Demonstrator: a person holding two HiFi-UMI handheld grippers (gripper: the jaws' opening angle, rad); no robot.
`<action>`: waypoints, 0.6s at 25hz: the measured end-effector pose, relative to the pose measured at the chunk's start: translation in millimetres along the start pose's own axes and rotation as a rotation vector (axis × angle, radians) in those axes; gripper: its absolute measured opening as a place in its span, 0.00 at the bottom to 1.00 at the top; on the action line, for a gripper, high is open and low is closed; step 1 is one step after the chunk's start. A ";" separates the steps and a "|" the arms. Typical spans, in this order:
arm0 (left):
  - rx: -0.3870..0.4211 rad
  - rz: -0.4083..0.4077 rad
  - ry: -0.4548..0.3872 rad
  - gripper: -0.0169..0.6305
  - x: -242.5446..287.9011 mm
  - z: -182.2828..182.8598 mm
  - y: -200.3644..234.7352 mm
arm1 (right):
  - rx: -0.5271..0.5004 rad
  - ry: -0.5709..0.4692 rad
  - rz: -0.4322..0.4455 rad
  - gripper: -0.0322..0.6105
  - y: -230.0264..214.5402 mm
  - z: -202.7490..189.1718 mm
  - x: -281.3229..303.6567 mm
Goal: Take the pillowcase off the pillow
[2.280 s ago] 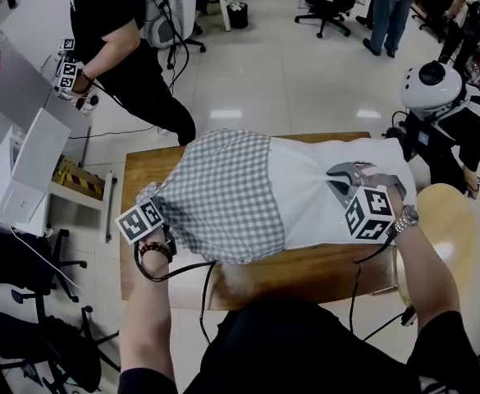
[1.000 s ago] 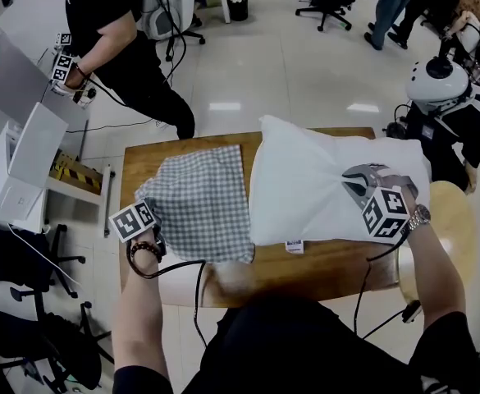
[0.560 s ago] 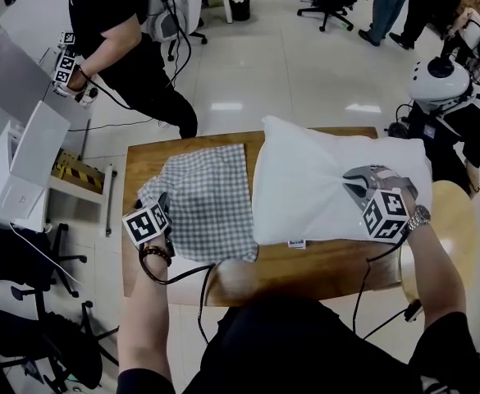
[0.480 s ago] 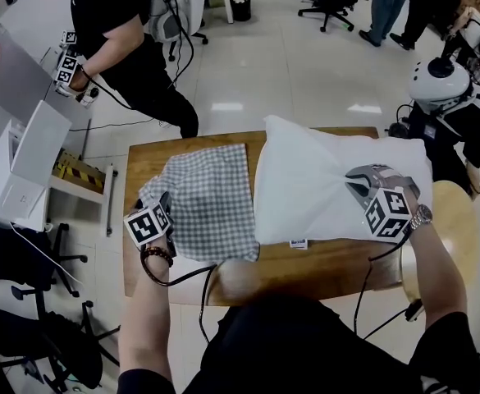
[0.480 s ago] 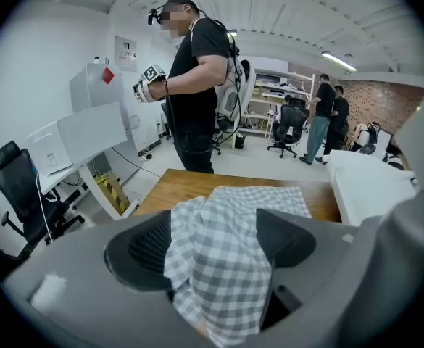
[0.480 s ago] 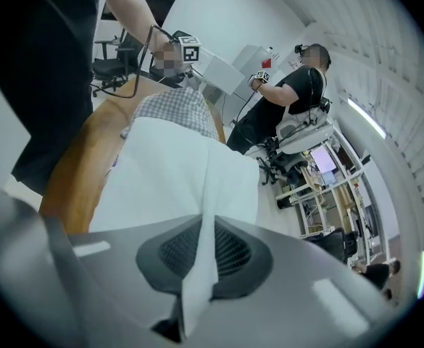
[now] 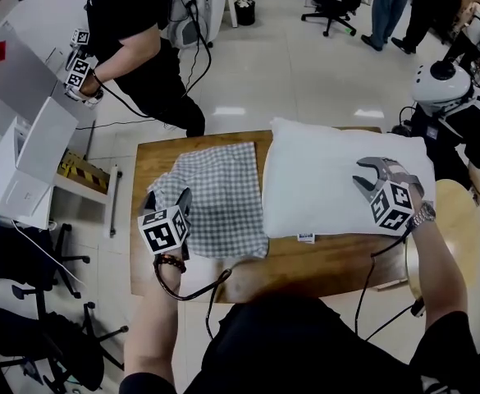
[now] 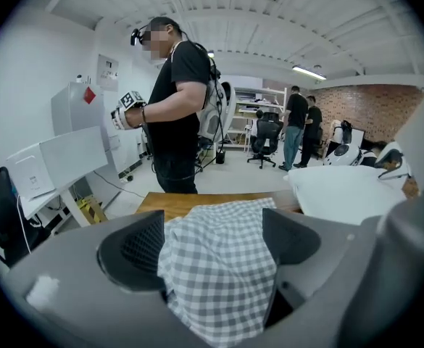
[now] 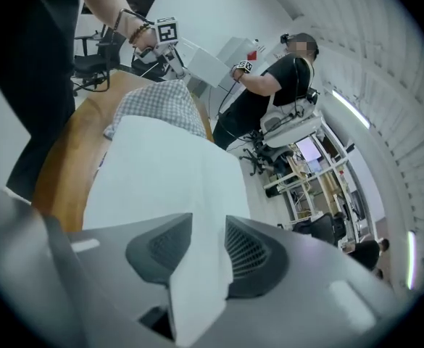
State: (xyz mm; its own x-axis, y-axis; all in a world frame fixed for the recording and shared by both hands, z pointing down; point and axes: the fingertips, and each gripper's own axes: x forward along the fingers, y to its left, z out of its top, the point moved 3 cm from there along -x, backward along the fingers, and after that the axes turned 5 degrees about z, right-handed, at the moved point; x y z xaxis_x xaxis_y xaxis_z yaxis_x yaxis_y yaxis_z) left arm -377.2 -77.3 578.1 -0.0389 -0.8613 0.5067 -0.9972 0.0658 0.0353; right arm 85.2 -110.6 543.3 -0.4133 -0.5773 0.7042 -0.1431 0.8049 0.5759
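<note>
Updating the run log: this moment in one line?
pillowcase off, on table | pillow bare beside it | left gripper just opening, pillowcase between jaws | right gripper just opening, pillow corner between jaws

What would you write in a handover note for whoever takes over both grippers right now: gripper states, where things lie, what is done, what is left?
Left gripper: jaws wide apart, just been opening; grey-and-white checked cloth pillowcase lies loose between them.
Right gripper: jaws partly apart, just been opening; a corner of the white fabric pillow between them, not pinched.
Both lie side by side on the brown wooden table.
Done: pillowcase is off.
Left: probably just draw both grippers clear.
</note>
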 end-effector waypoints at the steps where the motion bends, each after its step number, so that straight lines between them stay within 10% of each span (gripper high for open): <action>1: 0.017 -0.012 -0.026 0.69 -8.2 -1.6 5.6 | 0.016 0.003 -0.017 0.27 6.9 9.6 -3.8; 15: 0.140 -0.134 -0.110 0.66 -48.0 2.7 -30.8 | 0.099 -0.059 -0.125 0.27 32.4 71.9 -43.7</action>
State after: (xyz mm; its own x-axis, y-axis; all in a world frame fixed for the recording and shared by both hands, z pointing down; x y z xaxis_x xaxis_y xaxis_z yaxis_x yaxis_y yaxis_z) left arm -344.8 -39.4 550.3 0.0954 -0.9081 0.4078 -0.9927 -0.1170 -0.0281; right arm 34.0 -49.4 501.3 -0.4378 -0.6675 0.6023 -0.2836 0.7382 0.6120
